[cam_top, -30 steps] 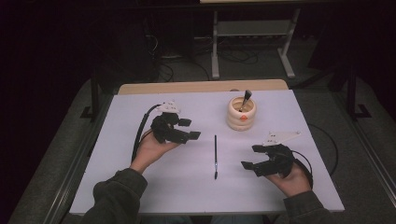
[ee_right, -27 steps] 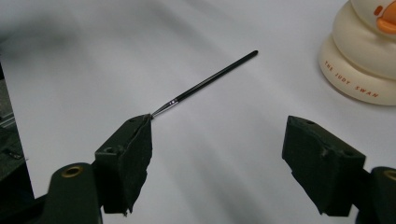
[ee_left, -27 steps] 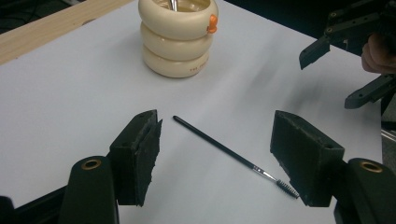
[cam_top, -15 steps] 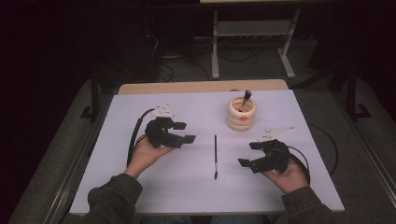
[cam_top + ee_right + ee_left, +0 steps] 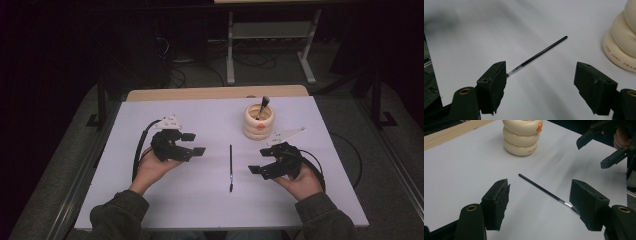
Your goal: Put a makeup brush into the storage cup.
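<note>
Thin black brush (image 5: 230, 167) lies flat near ribbed cream holder (image 5: 258, 123)

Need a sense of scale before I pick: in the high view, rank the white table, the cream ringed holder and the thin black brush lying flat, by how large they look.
1. White table, by far the largest.
2. Cream ringed holder, the bulkiest of the other two.
3. Thin black brush: about as long as the holder is tall, but a mere line.
</note>
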### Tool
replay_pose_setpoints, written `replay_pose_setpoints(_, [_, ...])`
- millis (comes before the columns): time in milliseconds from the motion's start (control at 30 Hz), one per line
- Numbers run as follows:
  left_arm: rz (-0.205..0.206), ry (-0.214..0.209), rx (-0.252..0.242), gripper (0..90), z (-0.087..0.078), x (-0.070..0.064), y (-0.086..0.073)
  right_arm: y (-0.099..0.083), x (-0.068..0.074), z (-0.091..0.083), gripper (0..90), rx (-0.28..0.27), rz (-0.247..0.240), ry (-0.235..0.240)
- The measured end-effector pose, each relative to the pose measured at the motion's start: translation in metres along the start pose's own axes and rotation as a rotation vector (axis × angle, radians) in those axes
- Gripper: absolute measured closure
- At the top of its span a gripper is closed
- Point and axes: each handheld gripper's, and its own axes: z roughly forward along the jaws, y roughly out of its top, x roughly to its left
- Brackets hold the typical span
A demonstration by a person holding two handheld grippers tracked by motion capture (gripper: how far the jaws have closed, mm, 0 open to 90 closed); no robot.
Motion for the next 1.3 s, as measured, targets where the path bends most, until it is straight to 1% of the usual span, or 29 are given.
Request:
replay_pose_setpoints(67, [0.0,0.0,-0.004,31.5,-0.001,-0.001,0.0,0.003,0.001,0.002,25.7,0.009,0.004,0.0])
replay_pose_setpoints(167, [-0.002,0.001,-0.007,31.4,-0.002,-0.001,-0.001,0.007,0.0,0.005,26.3,0.018,-0.01,0.003])
replay_pose_setpoints(200, [0.003,0.002,-0.007,31.4,-0.003,-0.001,-0.001,0.008,0.0,0.006,26.5,0.024,-0.017,0.004])
replay_pose_setpoints(267, [0.006,0.002,-0.006,31.5,-0.004,0.0,-0.002,0.01,0.0,0.007,26.7,0.027,-0.016,0.005])
replay_pose_setpoints(300, [0.0,0.003,-0.007,31.4,-0.004,-0.001,-0.003,0.012,-0.001,0.009,26.9,0.027,-0.022,0.009])
replay_pose_setpoints(333, [0.005,0.004,-0.007,31.4,-0.005,0.0,-0.003,0.013,0.0,0.009,27.2,0.03,-0.015,0.009])
replay_pose_setpoints(367, [0.0,0.004,-0.01,31.4,-0.005,-0.001,-0.004,0.014,-0.001,0.01,27.3,0.032,-0.026,0.01])
replay_pose_setpoints(400, [-0.001,0.004,-0.01,31.4,-0.006,-0.001,-0.004,0.016,0.0,0.011,27.5,0.039,-0.014,0.01])
replay_pose_setpoints(433, [0.0,0.005,-0.01,31.4,-0.006,0.0,-0.005,0.016,-0.001,0.012,27.5,0.042,-0.025,0.012])
replay_pose_setpoints(467, [0.001,0.005,-0.011,31.4,-0.007,0.0,-0.005,0.017,-0.001,0.014,27.5,0.042,-0.013,0.012])
replay_pose_setpoints(533, [0.002,0.004,-0.012,31.3,-0.008,0.0,-0.006,0.019,-0.001,0.016,27.7,0.051,-0.017,0.013])
replay_pose_setpoints(567, [-0.004,0.003,-0.014,31.3,-0.008,-0.001,-0.006,0.02,-0.001,0.016,27.7,0.06,-0.023,0.012])
replay_pose_setpoints(733, [0.003,0.004,-0.019,31.3,-0.01,-0.001,-0.006,0.024,-0.002,0.019,28.4,0.068,-0.028,0.017])
replay_pose_setpoints(767, [0.003,0.004,-0.019,31.3,-0.011,-0.001,-0.006,0.025,-0.002,0.02,28.4,0.073,-0.04,0.015])
replay_pose_setpoints(800, [0.004,0.004,-0.018,31.3,-0.011,-0.001,-0.006,0.027,-0.002,0.02,28.6,0.078,-0.035,0.014])
replay_pose_setpoints(833, [0.003,0.004,-0.02,31.3,-0.011,0.0,-0.007,0.027,-0.002,0.021,28.6,0.075,-0.044,0.017])
replay_pose_setpoints(867, [0.004,0.004,-0.02,31.3,-0.011,0.0,-0.007,0.029,-0.002,0.02,28.7,0.083,-0.038,0.02])
replay_pose_setpoints(900, [0.002,0.005,-0.02,31.3,-0.012,-0.001,-0.007,0.03,-0.003,0.021,28.7,0.083,-0.048,0.016])
replay_pose_setpoints(933, [0.004,0.004,-0.02,31.3,-0.012,0.0,-0.007,0.031,-0.002,0.022,28.7,0.087,-0.04,0.016])
replay_pose_setpoints(967, [0.003,0.004,-0.02,31.3,-0.012,-0.001,-0.007,0.031,-0.003,0.023,28.7,0.089,-0.052,0.018])
replay_pose_setpoints(1000, [0.002,0.004,-0.018,31.3,-0.012,-0.001,-0.007,0.032,-0.002,0.024,28.8,0.095,-0.046,0.017])
replay_pose_setpoints(1067, [0.001,0.002,-0.019,31.3,-0.012,-0.001,-0.007,0.035,-0.002,0.025,28.8,0.102,-0.05,0.019])
replay_pose_setpoints(1100, [0.003,0.003,-0.019,31.3,-0.012,-0.001,-0.007,0.036,-0.002,0.026,28.9,0.104,-0.06,0.021])
replay_pose_setpoints(1133, [0.004,0.003,-0.021,31.3,-0.013,-0.001,-0.007,0.037,-0.001,0.026,28.9,0.109,-0.054,0.02])
replay_pose_setpoints(1167, [0.002,0.003,-0.023,31.3,-0.013,-0.001,-0.007,0.038,-0.002,0.027,29.0,0.108,-0.067,0.022])
replay_pose_setpoints(1200, [0.003,0.003,-0.024,31.3,-0.013,-0.002,-0.007,0.04,-0.001,0.028,29.0,0.112,-0.056,0.024])
replay_pose_setpoints(1300, [0.006,0.004,-0.021,31.1,-0.015,-0.002,-0.008,0.042,-0.001,0.031,29.0,0.118,-0.065,0.024])
